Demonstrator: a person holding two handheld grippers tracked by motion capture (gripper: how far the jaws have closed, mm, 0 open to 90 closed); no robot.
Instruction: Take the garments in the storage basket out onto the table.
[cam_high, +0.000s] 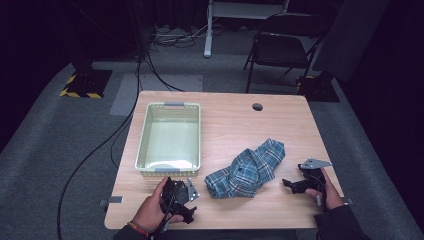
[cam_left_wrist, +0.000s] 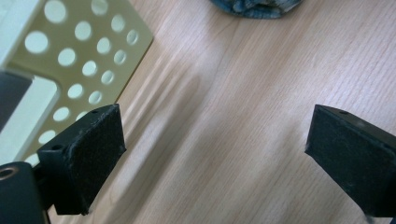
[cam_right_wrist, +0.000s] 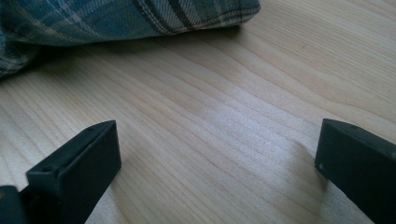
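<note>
A crumpled blue plaid cloth (cam_high: 248, 170) lies on the wooden table (cam_high: 230, 125), right of centre near the front. A pale yellow perforated basket (cam_high: 169, 140) stands to its left with nothing in it. My left gripper (cam_high: 186, 197) rests near the front edge just below the basket, jaws open over bare wood (cam_left_wrist: 215, 140), with the basket wall (cam_left_wrist: 79, 60) at its left and the cloth (cam_left_wrist: 257, 7) far ahead. My right gripper (cam_high: 290, 184) sits right of the cloth, open (cam_right_wrist: 217, 158), and the cloth (cam_right_wrist: 116, 21) lies a short way ahead of its jaws.
A round cable hole (cam_high: 257, 106) is in the table's far edge. A folding chair (cam_high: 282, 47) and cables (cam_high: 150, 65) stand on the grey floor beyond. Bare wood lies between the basket and the cloth.
</note>
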